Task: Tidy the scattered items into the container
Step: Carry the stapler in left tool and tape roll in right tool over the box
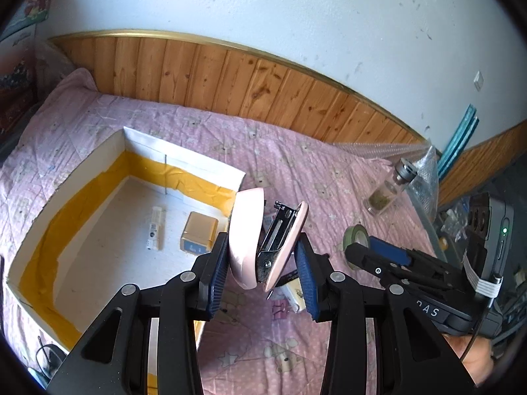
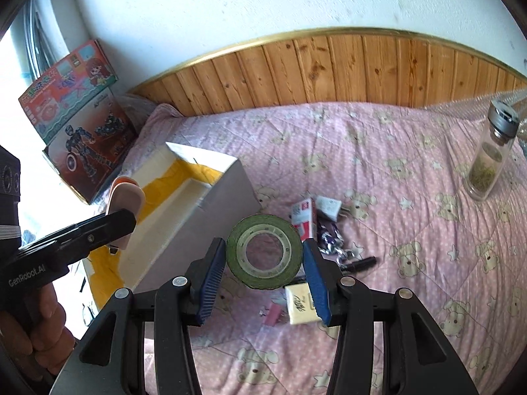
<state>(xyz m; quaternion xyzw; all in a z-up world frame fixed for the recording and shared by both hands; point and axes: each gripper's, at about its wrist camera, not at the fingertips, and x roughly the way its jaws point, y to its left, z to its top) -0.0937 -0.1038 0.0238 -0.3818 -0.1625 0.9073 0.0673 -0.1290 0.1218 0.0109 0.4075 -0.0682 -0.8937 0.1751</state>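
The left gripper (image 1: 263,260) is clamped on a pink stapler (image 1: 260,240), its blue pads pressing both sides; the stapler hangs open, metal inside showing, raised just beside the near right corner of the container (image 1: 184,156). The right gripper (image 2: 263,256) pinches a roll of green tape (image 2: 264,250) between its blue pads, the roll facing the camera with its hole showing, lifted clear of the bedding.

The container is a white cardboard box lined with yellow tape along its inner walls, resting on a pink quilt (image 2: 395,171) printed with bears and stars. Inside lie a small gold-coloured box (image 1: 199,236) and a slim white tube (image 1: 154,233), a little apart on the white floor.

Beneath the tape roll, loose items lie on the quilt: a red and white packet (image 2: 303,217), a white plug adapter (image 2: 331,207), a metal chain (image 2: 332,240), a black stick-like piece (image 2: 360,263), a cream packet (image 2: 301,304) and a small pink clip (image 2: 273,314). Well apart to the right stands a glass bottle (image 2: 490,154) with a metal cap and greenish contents. A colourful toy box (image 2: 77,115) leans near the wood-panelled wall (image 2: 313,72)
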